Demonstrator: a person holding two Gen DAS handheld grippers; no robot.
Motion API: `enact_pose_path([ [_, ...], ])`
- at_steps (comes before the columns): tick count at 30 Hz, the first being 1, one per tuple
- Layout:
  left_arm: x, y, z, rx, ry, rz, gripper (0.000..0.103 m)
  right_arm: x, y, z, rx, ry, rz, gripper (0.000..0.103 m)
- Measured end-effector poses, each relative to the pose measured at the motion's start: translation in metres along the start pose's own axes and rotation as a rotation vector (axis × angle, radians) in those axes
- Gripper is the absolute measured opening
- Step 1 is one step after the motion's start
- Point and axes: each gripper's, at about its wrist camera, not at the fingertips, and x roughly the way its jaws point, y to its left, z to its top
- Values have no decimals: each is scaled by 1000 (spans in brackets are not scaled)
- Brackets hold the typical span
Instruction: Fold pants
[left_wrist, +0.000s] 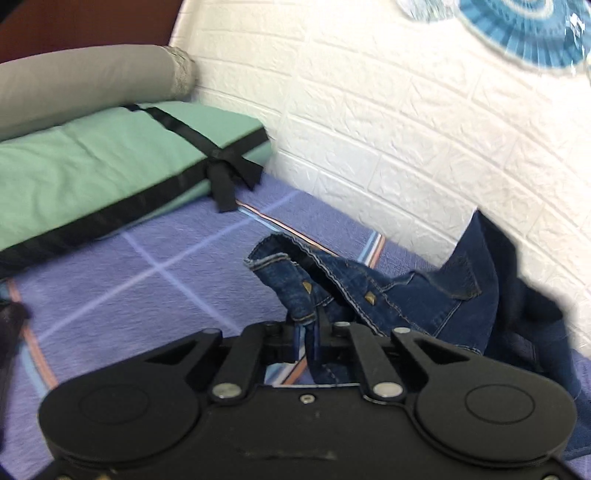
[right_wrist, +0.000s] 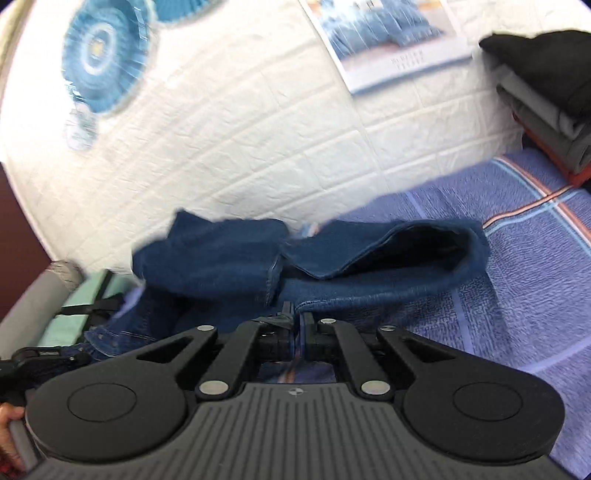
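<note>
Dark blue denim pants (left_wrist: 406, 295) lie bunched on the purple striped bedsheet (left_wrist: 129, 280) close to the white wall. My left gripper (left_wrist: 308, 332) is shut on a strip of the waistband, which rises lifted from its fingers. In the right wrist view the pants (right_wrist: 221, 251) show folded leg parts, one leg opening gaping dark at the right. My right gripper (right_wrist: 297, 315) is shut on a denim edge at the near side of the heap. The cloth hangs raised off the sheet on both sides.
A green folded mat (left_wrist: 92, 162) tied with a black strap and a grey bolster (left_wrist: 85, 77) lie at the left. The white brick-pattern wall (left_wrist: 406, 129) runs behind the pants. A stack of folded clothes (right_wrist: 546, 92) sits at the far right. A hand (right_wrist: 7, 413) shows at the lower left.
</note>
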Motion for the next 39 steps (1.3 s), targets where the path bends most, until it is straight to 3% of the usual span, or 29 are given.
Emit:
enact_pose_path([
  [4, -39, 30, -5, -26, -18, -1, 6, -34, 15, -19, -61, 40, 53, 3],
  [9, -64, 59, -17, -13, 12, 55, 6, -78, 30, -59, -92, 109, 101, 3],
  [14, -84, 75, -37, 17, 33, 89, 7, -98, 39, -86, -135, 179, 86, 3],
  [21, -68, 71, -63, 71, 94, 168, 11, -69, 20, -124, -120, 336, 5, 3],
  [24, -62, 73, -69, 79, 119, 186, 24, -65, 18, -121, -116, 328, 27, 8],
  [26, -65, 76, -69, 75, 116, 192, 40, -69, 16, -114, -119, 327, 31, 36],
  [28, -79, 78, -64, 77, 92, 191, 59, -81, 16, -107, -141, 295, 14, 47],
  [31, -115, 69, -57, 92, 8, 165, 80, -103, 11, -91, -143, 201, -5, 64],
  [35, -147, 35, -49, 174, -92, 18, 102, -104, 6, -70, -161, 120, -32, 67],
  [39, -151, -9, -60, 296, -54, -191, 103, -75, 9, -56, -201, 112, -78, 67],
])
